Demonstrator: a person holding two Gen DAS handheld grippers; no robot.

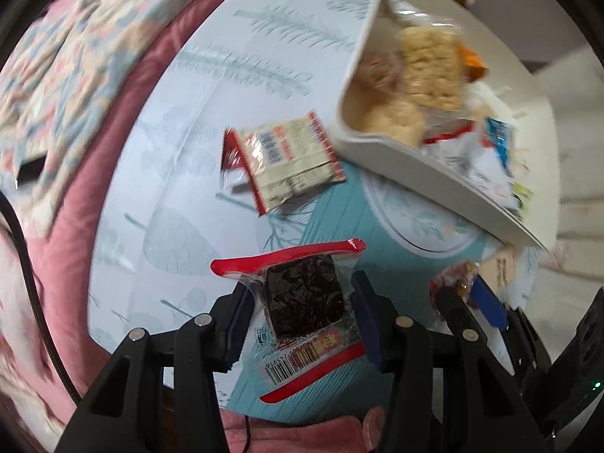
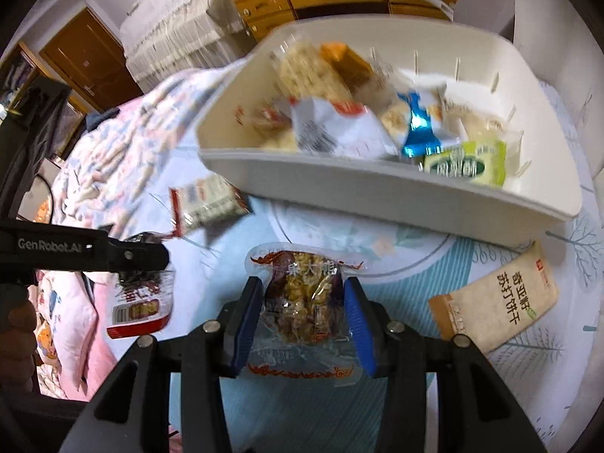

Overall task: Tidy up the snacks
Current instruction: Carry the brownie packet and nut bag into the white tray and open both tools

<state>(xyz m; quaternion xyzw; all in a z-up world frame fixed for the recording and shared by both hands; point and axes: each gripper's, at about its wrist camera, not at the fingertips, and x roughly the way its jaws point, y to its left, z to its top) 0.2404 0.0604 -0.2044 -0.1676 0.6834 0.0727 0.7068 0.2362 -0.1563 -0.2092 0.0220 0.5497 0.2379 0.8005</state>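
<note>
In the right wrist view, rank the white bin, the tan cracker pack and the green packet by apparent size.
1. White bin
2. Tan cracker pack, though it lies nearer the camera
3. Green packet

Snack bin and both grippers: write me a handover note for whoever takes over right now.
Left gripper: jaws shut on a dark snack pack, off the table.
Right gripper: jaws shut on a nut bar, also lifted.
White bin ahead on the table, already holding many snacks.
Still loose on the tablecloth: a red-edged packet left of the bin and a cracker pack on the right.
Left to do: drop both held packs in the bin, then fetch the two loose ones.
</note>
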